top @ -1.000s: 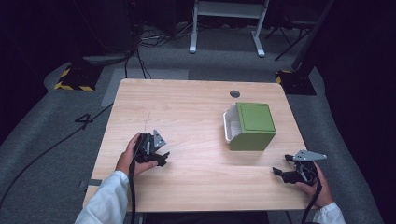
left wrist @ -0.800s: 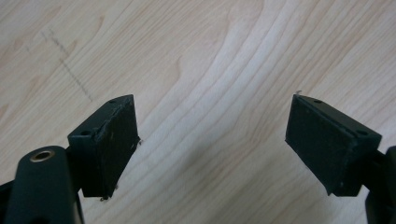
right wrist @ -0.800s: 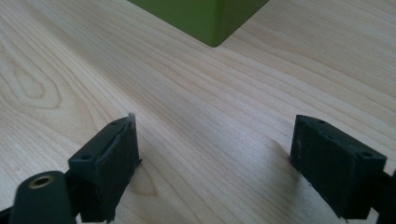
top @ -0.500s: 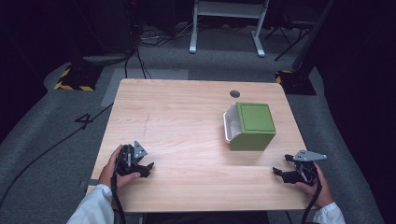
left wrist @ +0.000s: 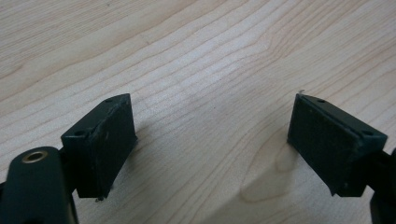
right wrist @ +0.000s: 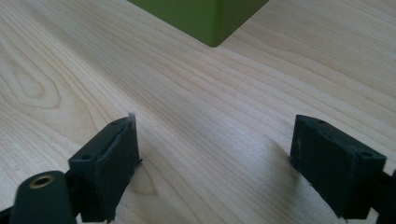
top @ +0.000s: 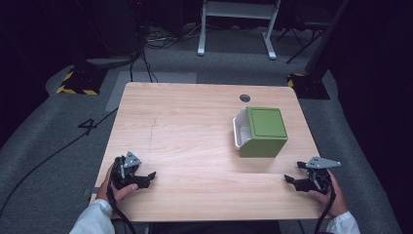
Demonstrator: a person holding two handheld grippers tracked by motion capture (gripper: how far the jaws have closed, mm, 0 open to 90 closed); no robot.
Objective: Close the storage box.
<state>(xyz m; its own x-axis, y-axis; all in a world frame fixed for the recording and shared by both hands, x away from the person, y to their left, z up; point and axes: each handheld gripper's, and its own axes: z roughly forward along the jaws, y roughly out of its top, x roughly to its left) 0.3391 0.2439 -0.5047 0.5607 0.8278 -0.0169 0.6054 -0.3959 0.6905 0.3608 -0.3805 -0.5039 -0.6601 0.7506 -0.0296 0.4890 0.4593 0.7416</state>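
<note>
the green box (top: 263, 131) sits on its side on the right half of the worktop (top: 195, 126), its white inner tray (top: 239, 132) facing left with the opening exposed, well apart from both hands. the left claw (top: 146, 176) rests low at the near left corner, its jaws spread with only bare wood between them, and they have just been opening a little further. the right claw (top: 290, 180) lies near the front right edge, also spread and holding nothing, with a corner of the green box showing ahead of it in the right gripper view. the likely trouble from here: the box looks light and stands free, so a claw arriving from one side alone could shove it along the smooth wood or spin it rather than grip it. the white tray seems loose in its sleeve and might slide out if the box is tipped toward the opening. the right claw sits close to the worktop's edge, so a careless pull back could drop it off. no brand or label can be read on the box; the only writing is a "4" (top: 87, 123) marked on the grey floor (top: 58, 161) to the left.
</note>
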